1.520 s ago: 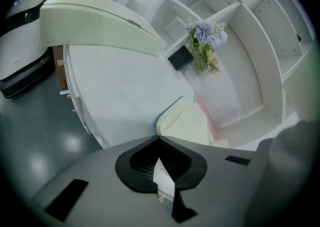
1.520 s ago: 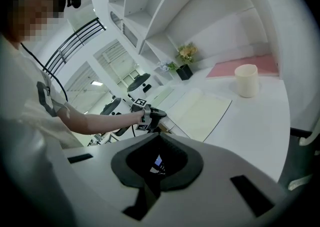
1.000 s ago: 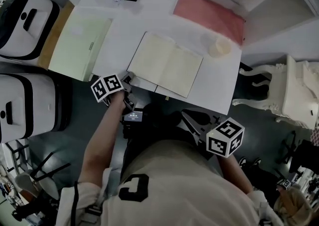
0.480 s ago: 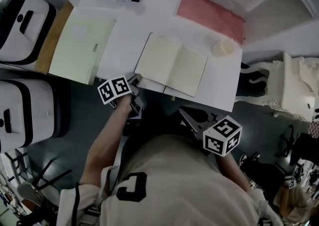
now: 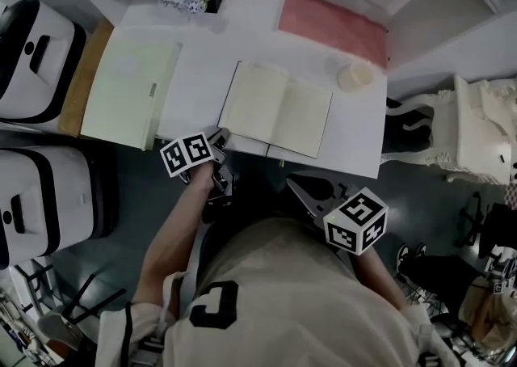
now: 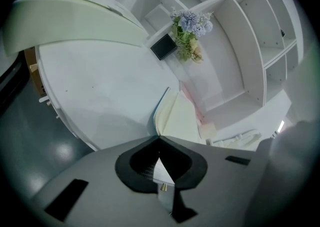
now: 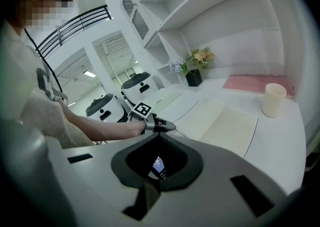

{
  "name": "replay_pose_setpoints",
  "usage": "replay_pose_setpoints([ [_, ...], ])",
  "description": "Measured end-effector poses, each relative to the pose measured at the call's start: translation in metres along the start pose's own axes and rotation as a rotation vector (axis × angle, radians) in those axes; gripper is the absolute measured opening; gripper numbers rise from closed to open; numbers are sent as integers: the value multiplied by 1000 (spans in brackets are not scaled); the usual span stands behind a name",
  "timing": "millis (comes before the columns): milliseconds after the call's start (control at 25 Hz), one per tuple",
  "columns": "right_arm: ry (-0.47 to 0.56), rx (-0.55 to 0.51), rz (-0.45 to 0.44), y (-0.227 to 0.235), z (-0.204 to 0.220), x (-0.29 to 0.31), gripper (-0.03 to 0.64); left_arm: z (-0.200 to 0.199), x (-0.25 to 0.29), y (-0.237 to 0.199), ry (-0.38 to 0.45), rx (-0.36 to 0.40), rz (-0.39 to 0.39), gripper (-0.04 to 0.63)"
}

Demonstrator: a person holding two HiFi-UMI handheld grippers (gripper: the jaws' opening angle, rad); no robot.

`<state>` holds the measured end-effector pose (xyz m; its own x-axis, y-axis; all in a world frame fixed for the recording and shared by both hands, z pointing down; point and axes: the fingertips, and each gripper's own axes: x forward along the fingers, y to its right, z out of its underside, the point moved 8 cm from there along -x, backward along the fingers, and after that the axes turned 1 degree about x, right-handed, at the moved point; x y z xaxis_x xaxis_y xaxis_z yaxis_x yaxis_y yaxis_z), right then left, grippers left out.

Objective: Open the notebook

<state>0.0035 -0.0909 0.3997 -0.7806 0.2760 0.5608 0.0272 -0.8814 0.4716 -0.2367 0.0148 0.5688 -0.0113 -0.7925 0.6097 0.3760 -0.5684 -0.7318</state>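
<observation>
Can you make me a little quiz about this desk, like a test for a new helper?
1. True or false: the notebook lies shut on the white table.
2. What stands near the notebook's right page? A) a cream cup B) a bottle C) a lamp
3. Which one is closer to the notebook: the left claw or the right claw?

Key:
1. False. It lies open, both pages showing.
2. A.
3. The left claw. It is at the table's near edge by the notebook's corner, while the right claw is off the table, close to the person's body.
</observation>
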Motion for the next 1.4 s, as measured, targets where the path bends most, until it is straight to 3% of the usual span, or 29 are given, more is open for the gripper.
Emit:
replay_pose_setpoints([
  [1400, 28, -31, -22, -5, -4, -1, 23, 0, 1, 3, -11, 25, 10, 15],
])
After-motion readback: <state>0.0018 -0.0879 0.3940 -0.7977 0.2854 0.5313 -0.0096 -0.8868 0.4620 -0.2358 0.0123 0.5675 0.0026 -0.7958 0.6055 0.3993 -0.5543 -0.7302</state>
